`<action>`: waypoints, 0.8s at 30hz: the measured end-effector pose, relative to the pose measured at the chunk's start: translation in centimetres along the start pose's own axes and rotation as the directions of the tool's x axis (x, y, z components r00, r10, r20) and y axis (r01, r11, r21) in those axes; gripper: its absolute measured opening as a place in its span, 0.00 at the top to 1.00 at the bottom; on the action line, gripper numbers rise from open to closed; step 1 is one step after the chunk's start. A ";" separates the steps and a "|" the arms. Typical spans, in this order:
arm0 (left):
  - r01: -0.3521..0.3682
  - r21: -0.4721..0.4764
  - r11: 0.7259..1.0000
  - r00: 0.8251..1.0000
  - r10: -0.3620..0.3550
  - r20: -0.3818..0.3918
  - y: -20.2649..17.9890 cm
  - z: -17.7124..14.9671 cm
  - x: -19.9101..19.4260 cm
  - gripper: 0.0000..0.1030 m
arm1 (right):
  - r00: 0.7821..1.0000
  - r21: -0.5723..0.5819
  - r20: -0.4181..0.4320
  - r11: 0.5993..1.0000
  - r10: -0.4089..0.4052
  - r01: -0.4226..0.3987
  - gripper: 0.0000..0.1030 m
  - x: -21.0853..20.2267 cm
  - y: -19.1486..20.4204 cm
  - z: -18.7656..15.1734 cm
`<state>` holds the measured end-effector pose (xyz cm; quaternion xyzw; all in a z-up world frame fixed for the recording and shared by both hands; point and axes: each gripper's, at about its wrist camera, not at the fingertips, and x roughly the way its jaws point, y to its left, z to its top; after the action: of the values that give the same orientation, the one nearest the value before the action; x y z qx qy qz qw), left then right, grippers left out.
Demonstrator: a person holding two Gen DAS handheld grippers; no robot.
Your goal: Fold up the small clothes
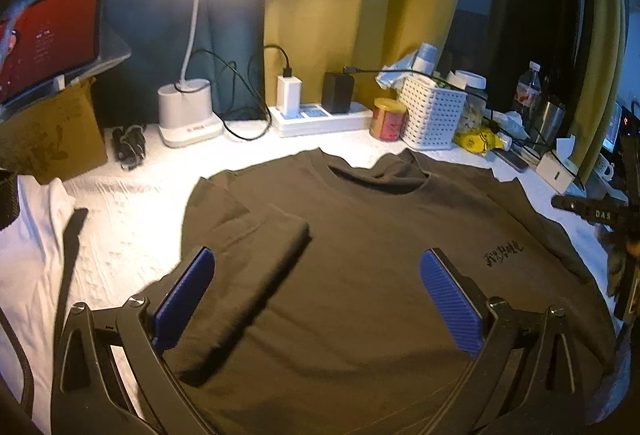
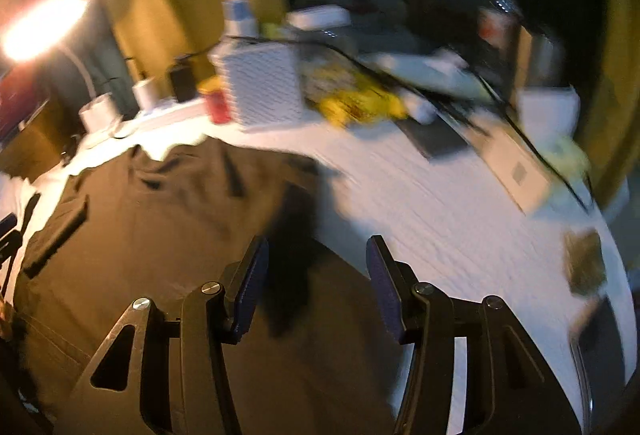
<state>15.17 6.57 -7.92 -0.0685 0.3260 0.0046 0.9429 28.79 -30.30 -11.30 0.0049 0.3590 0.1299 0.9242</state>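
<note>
A dark brown T-shirt point(image 1: 360, 235) lies front up on the white table cover point(image 1: 132, 203), collar to the back, with small black lettering point(image 1: 500, 253) on the chest. Its left sleeve point(image 1: 256, 275) is folded in over the body. My left gripper point(image 1: 316, 295) is open and empty, hovering over the shirt's lower middle. In the blurred right wrist view the shirt point(image 2: 160, 219) fills the lower left. My right gripper point(image 2: 316, 275) is open and empty above the shirt's right edge, where the right sleeve point(image 2: 296, 235) lies folded in.
Along the back stand a lit desk lamp point(image 1: 188, 111), a power strip with chargers point(image 1: 320, 115), a red can point(image 1: 387, 119), a white basket point(image 1: 432, 113), yellow packets and bottles. A cardboard box point(image 1: 52, 139) with a tablet sits at left. White cloth point(image 1: 36, 235) lies at left.
</note>
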 end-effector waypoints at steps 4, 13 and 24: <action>-0.004 0.025 1.000 1.000 0.004 -0.013 -1.7 0.1 0.2 0.01 | 0.998 0.062 -0.047 0.997 0.044 -0.041 0.48 1.1 -2.1 -1.4; -0.008 0.070 0.998 1.000 0.010 -0.023 -3.9 0.4 -0.3 0.01 | 0.986 0.046 -0.092 0.990 0.136 -0.132 0.85 2.5 -1.7 -2.5; -0.007 0.087 0.996 1.000 0.008 -0.003 -3.6 -0.4 -2.0 0.01 | 0.995 -0.146 0.066 0.987 0.071 -0.061 0.94 -2.1 3.5 -1.6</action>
<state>13.53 3.06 -6.53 -0.0264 0.3279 -0.0061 0.9443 25.37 -27.61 -10.77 -0.0453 0.3153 0.1857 0.9296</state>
